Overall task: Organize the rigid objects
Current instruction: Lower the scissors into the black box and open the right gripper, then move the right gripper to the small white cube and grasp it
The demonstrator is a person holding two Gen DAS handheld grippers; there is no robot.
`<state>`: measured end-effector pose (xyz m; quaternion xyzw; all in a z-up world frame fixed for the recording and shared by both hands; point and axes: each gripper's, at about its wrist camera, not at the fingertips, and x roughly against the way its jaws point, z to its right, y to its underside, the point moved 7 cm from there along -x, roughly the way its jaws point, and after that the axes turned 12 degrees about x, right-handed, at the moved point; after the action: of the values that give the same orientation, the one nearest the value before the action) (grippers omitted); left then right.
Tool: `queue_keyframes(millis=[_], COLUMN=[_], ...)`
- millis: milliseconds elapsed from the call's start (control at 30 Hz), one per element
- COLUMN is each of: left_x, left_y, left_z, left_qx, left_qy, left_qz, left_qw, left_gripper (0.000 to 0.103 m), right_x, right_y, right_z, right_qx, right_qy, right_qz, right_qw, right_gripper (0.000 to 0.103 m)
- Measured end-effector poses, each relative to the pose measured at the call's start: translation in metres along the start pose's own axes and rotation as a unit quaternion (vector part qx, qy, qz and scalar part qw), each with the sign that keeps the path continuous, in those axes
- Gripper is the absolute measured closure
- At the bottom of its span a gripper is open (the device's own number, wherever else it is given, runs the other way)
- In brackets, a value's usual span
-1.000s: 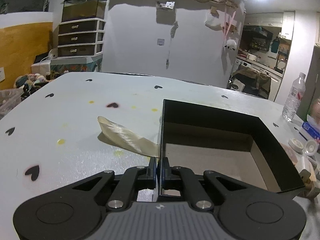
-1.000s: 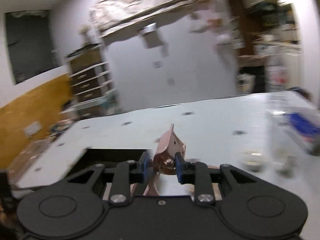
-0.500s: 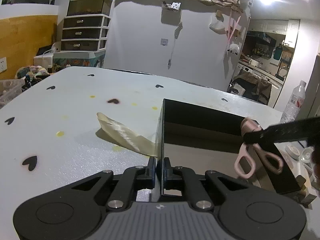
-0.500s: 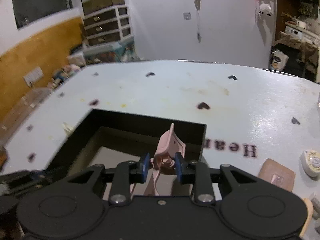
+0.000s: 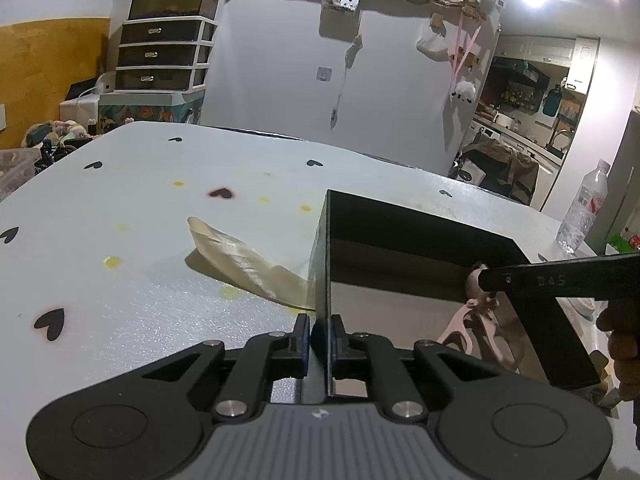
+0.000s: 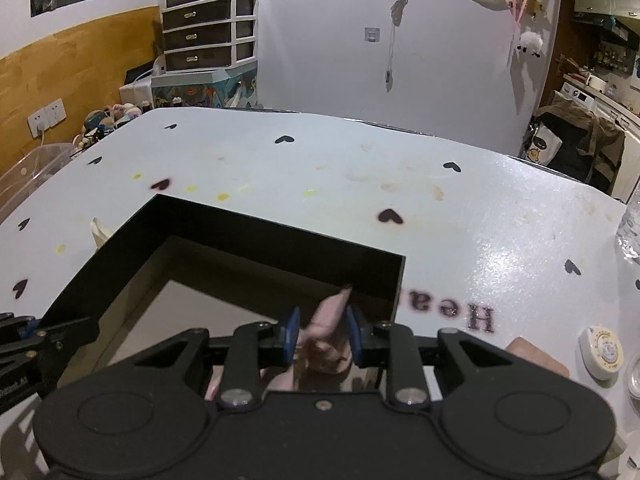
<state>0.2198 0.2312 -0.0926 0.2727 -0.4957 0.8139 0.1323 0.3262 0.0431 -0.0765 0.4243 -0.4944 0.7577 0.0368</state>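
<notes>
A black open box (image 5: 420, 236) sits on the white table; it also shows in the right wrist view (image 6: 256, 236). My left gripper (image 5: 320, 336) is shut on the box's near left wall. My right gripper (image 6: 322, 336) hovers over the box's inside near its right wall, its fingers spread wider than before around pink scissors (image 6: 326, 328), which look blurred. In the left wrist view the right gripper's finger (image 5: 560, 280) reaches in from the right with the pink scissors (image 5: 476, 320) hanging low inside the box.
A beige shoehorn-like piece (image 5: 244, 260) lies left of the box. A water bottle (image 5: 582, 208) stands at the far right. A round white tape roll (image 6: 602, 352) and a tan pad (image 6: 536, 356) lie right of the box.
The right gripper has moved down into the box with the scissors, and its fingers have spread apart. The left gripper stays clamped on the box wall.
</notes>
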Motion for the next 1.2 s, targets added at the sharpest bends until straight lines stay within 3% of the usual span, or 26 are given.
queue_keyframes(millis=[200, 400, 633, 1200], left_x=[-0.002, -0.003, -0.004, -0.004], left_y=[0.000, 0.000, 0.000, 0.000], left_z=[0.000, 0.000, 0.001, 0.002], left_qx=[0.000, 0.000, -0.004, 0.001], left_qy=[0.000, 0.000, -0.003, -0.016], left_qz=[-0.005, -0.006, -0.010, -0.015], left_qw=[1.0000, 1.0000, 0.9999, 0.9998], left_gripper=[0.092, 0.092, 0.092, 0.094], right_x=[0.020, 0.057, 0.087, 0.118], right_y=[0.000, 0.003, 0.023, 0.114], right_z=[0.001, 0.020, 0.052, 0.123], right_qx=[-0.019, -0.052, -0.077, -0.161], right_qy=[-0.041, -0.071, -0.047, 0.024], right_qz=[0.034, 0.087, 0.114, 0.103], right_qw=[0.998, 0.992, 0.989, 0.981], right_gripper=[0.057, 0.048, 0.042, 0.040])
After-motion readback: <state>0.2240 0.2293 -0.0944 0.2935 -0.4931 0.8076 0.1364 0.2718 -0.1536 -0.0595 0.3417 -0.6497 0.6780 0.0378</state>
